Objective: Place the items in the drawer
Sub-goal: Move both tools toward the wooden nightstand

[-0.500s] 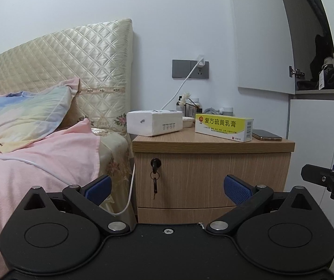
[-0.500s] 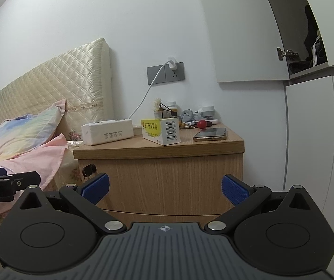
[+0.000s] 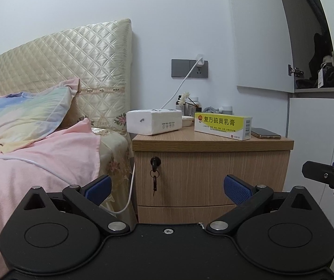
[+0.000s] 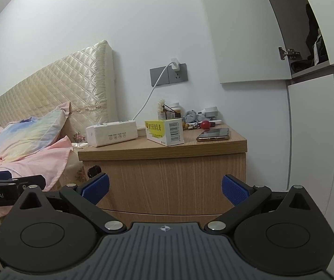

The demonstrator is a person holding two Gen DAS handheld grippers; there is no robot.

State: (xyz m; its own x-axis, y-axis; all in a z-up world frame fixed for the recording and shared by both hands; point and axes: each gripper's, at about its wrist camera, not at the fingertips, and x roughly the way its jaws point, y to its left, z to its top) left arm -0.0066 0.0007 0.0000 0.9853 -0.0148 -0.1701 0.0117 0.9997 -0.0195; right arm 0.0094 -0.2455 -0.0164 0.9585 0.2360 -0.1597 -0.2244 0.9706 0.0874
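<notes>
Almost no change from the earlier frames is noted: left gripper (image 3: 167,186) and right gripper (image 4: 164,186) are held wide open and empty, yellow box (image 3: 223,126) mid-frame atop nightstand (image 3: 213,143), drawer (image 3: 211,177) closed.

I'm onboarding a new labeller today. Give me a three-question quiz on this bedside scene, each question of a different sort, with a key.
1. True or false: the upper drawer of the nightstand is already pulled out.
2. Multiple choice: what lies right of the yellow medicine box on the nightstand top, seen from the left wrist? A) a phone B) a mug C) a book
3. Fill in: the left tool and right tool are both ____, holding nothing.

Key: 1 false, its front sits closed with a key hanging in the lock; 2 A, the phone; 3 open.
</notes>
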